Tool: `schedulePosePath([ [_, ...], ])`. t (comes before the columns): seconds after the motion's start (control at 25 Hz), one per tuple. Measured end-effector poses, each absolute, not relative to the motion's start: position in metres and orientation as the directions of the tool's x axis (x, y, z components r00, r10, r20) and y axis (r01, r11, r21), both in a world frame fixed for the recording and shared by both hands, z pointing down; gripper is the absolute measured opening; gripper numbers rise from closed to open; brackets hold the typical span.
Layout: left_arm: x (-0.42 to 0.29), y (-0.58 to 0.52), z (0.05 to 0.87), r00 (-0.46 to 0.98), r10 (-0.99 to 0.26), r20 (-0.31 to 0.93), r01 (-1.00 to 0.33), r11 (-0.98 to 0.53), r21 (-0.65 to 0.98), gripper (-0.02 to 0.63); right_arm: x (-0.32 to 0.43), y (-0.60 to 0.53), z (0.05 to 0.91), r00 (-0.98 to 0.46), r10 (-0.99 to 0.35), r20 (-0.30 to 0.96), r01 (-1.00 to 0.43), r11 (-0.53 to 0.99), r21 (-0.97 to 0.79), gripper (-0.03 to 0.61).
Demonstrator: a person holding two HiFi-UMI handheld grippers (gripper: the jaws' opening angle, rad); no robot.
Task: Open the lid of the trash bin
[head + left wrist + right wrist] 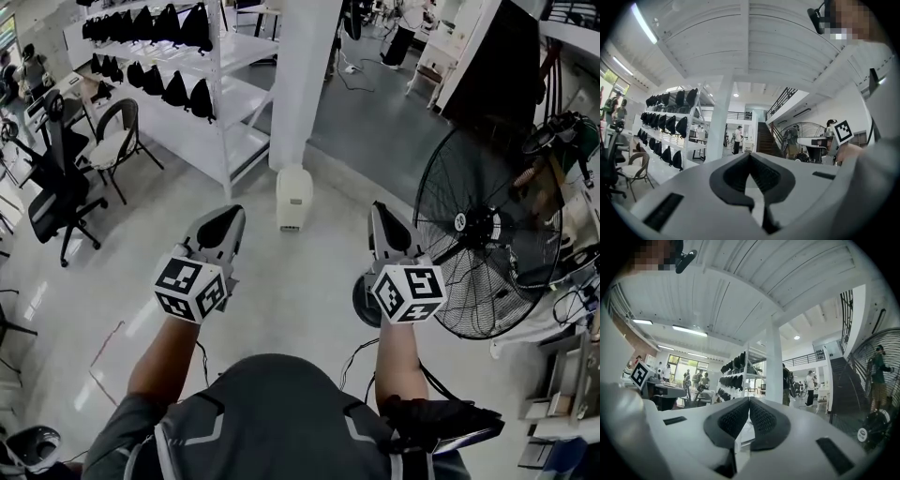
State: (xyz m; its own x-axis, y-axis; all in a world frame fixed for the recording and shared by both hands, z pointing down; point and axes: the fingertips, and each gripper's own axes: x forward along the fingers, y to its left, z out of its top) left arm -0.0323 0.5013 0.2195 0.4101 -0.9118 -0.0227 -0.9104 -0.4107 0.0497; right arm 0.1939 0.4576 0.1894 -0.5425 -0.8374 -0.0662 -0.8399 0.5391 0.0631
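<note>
The pale floor (281,281) takes up most of the head view, with open room from the person's chest out to 12 o'clock. A white shelf rack (239,52) hung with black bags closes off 10 to 11 o'clock. A large black fan (478,225) stands at 3 o'clock, its cage edge just beside the right gripper. A white pillar (305,75) rises at 12 o'clock. Two chairs, a black office chair (56,187) and a light-seated chair (117,141), stand at 9 to 10 o'clock, well apart from the arms.

The trash bin (293,197), white with its lid down, stands at the foot of the pillar. It is at 12 o'clock, ahead of and between the two grippers, and neither touches it.

The left gripper (223,223) and right gripper (384,225) are held level, side by side. In each gripper view the fingers meet at their tips with nothing between them.

Only the head view shows the bin clearly. The gripper views add the ribbed ceiling (740,47), a staircase (765,140) and people standing far off. Each also catches the other gripper's marker cube (843,131).
</note>
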Motion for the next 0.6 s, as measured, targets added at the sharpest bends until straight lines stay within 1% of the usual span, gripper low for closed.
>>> schedulePosePath([
  [0.36, -0.076, 0.495, 0.234, 0.437, -0.899, -0.028, -0.896, -0.438, 0.071, 0.008, 0.148, 0.455, 0.206, -0.532, -0.845, -0.056, -0.846, 0.528, 0.073, 0.026],
  [0.48, -0.083, 0.487, 0.237, 0.433, -0.901, -0.03, -0.897, -0.434, 0.088, 0.008, 0.143, 0.446, 0.206, -0.529, -0.847, -0.043, -0.847, 0.525, 0.084, 0.026],
  [0.6, -0.083, 0.468, 0.237, 0.435, -0.9, -0.033, -0.896, -0.437, 0.08, 0.008, 0.147, 0.424, 0.202, -0.525, -0.849, -0.062, -0.85, 0.521, 0.073, 0.026],
])
